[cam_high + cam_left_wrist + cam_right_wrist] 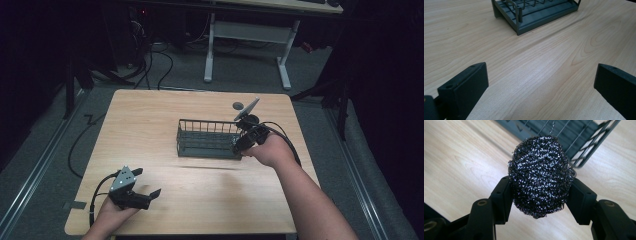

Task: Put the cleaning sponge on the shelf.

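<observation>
Right gripper view: steel-wool scouring ball, clamped between both jaws of the right hand-held gripper, just beside a corner of the wire rack; from the high view the ball is hidden behind that gripper at the rack's right end. Left gripper view: left hand-held gripper jaws wide apart, nothing between, bare wooden surface before the rack. High view: second desk beyond the rack.

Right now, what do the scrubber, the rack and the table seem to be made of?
Scrubber: probably steel wool, a dark ball of tangled fine wire with many small glints, held between the right gripper jaws.
Rack: thin metal wire bars on a dark grey tray, matte, perhaps plastic or coated metal.
Table: light wood grain, smooth; real wood or laminate, I cannot tell.
</observation>
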